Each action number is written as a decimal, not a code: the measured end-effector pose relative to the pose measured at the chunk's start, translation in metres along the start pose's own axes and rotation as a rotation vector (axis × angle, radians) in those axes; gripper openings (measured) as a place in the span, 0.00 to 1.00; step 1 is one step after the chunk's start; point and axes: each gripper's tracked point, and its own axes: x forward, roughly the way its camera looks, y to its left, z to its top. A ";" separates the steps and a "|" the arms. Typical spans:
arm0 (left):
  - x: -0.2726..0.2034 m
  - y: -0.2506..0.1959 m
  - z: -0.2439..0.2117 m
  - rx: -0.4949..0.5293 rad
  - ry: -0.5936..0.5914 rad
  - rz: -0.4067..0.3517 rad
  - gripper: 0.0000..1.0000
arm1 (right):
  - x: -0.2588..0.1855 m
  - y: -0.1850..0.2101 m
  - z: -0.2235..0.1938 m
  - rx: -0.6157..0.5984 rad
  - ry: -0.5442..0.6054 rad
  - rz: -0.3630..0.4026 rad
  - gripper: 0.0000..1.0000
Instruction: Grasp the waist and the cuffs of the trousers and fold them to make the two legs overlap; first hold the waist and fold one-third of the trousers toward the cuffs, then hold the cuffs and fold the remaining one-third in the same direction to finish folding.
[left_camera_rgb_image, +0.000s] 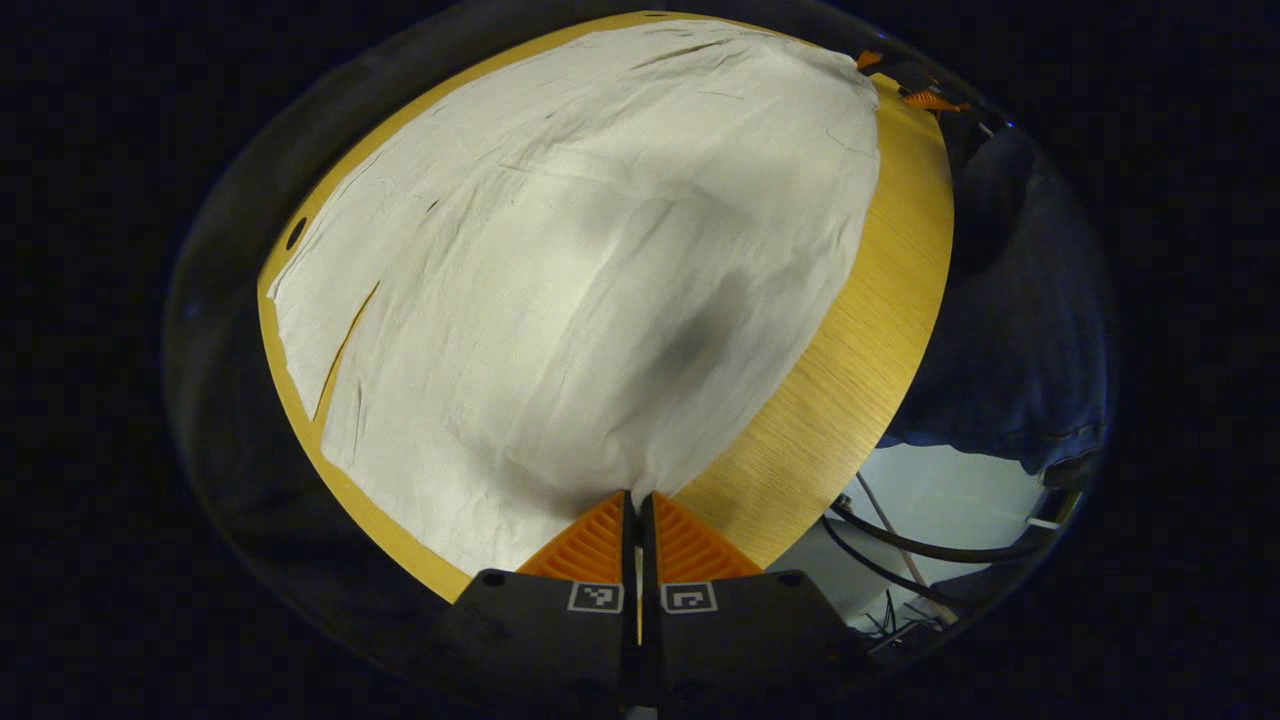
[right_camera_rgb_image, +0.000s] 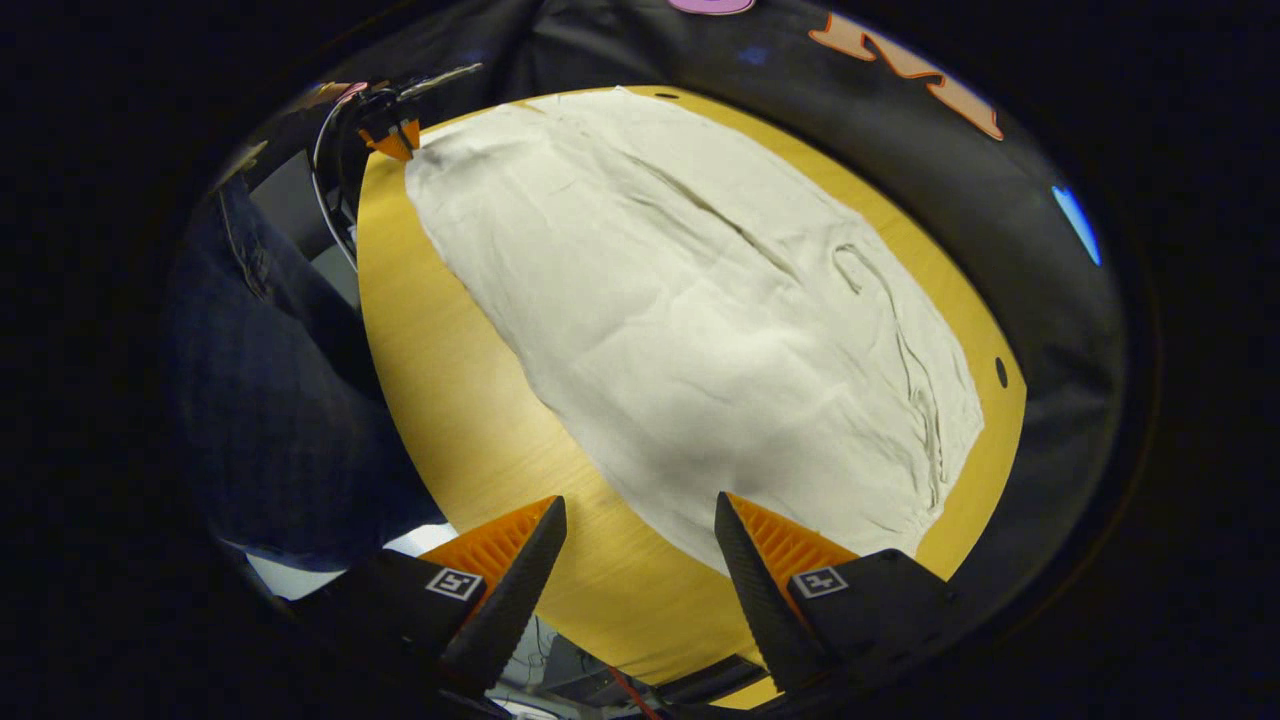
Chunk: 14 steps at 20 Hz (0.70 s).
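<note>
At bottom centre the left gripper (left_camera_rgb_image: 638, 498) pinches a corner of the trousers (left_camera_rgb_image: 600, 260), spread flat over the table (left_camera_rgb_image: 850, 360); the right gripper (right_camera_rgb_image: 640, 520) gapes empty near their edge; it probably needs to grip before the leg-overlap fold begins.

Pale cream trousers (right_camera_rgb_image: 700, 330) lie spread flat, lightly creased, across the wooden table (right_camera_rgb_image: 470, 440).

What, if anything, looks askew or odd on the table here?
Nothing stands out. The trousers lie flat on the table with ordinary creases; the left gripper pinches one end, the right gripper is open.
</note>
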 end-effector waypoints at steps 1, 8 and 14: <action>0.000 0.000 0.000 0.001 0.012 0.000 0.00 | 0.004 -0.001 -0.003 -0.005 0.015 0.020 0.96; 0.001 0.001 0.000 -0.007 0.057 -0.012 0.00 | 0.020 -0.011 -0.008 0.014 0.085 0.096 0.73; 0.001 0.001 0.000 -0.030 0.069 -0.032 0.00 | 0.020 -0.016 -0.008 0.011 0.073 0.069 0.53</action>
